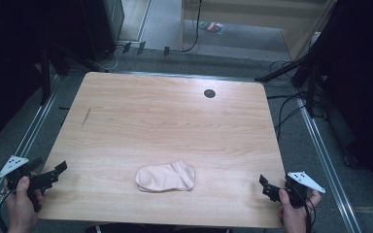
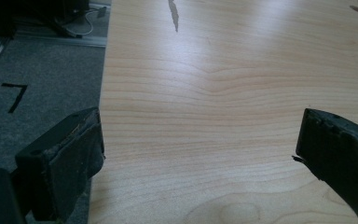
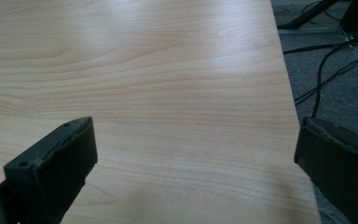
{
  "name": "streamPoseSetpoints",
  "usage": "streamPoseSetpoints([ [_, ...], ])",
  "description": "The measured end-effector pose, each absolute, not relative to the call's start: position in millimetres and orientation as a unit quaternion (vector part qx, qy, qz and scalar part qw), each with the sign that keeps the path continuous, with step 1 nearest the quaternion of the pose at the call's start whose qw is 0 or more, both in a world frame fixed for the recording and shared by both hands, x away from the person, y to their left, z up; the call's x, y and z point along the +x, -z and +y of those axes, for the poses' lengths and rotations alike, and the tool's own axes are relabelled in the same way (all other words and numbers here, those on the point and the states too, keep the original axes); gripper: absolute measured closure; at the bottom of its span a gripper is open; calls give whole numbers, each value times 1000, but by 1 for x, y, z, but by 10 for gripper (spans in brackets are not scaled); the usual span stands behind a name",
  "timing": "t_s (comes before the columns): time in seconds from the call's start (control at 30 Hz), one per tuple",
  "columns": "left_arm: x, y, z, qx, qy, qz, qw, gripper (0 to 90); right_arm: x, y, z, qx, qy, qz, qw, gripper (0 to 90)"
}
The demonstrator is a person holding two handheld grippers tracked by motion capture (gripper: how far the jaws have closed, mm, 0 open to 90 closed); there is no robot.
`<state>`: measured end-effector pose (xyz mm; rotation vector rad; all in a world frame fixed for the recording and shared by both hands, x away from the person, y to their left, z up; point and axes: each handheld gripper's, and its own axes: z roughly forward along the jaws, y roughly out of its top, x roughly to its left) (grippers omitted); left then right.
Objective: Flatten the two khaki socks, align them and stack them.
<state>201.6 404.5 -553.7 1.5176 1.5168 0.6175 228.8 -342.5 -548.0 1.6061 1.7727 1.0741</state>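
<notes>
- A pale pink sock (image 1: 165, 177) lies flat on the wooden table (image 1: 165, 121), near the table's front edge and about midway along it.
- The sock's long axis runs left to right, parallel to that front edge. The rounded, bunched end points left and the straighter cuff-like end points right.
- The left claw (image 1: 53, 175) sits at the table's front-left corner, well apart from the sock, with the sock off to its right. Its jaws stand wide apart and released, with nothing between them.
- The right claw (image 1: 268, 188) sits at the front-right corner, with the sock off to its left. It is also spread open and holds nothing.
- Neither claw is clearly nearer; the sock lies roughly between them. My guess is that each claw would take one end.
- The sock looks like soft, thin knit fabric, limp and slightly rumpled, so it would likely sag and fold when lifted.
- The table is smooth, light wood-grain laminate with a glossy sheen. It has a dark round grommet (image 1: 209, 93) near the far edge and a dark scuff (image 1: 86, 116) toward the far left.
- The claw pads (image 2: 81, 149) are black, blocky and a little worn at the edges.
</notes>
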Motion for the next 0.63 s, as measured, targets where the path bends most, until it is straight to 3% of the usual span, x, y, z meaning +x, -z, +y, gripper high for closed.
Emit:
streamPoseSetpoints([
  [0.63,207,554,404,619,-236,613,430,14,231,548,-344,597,-400,647,254,0],
])
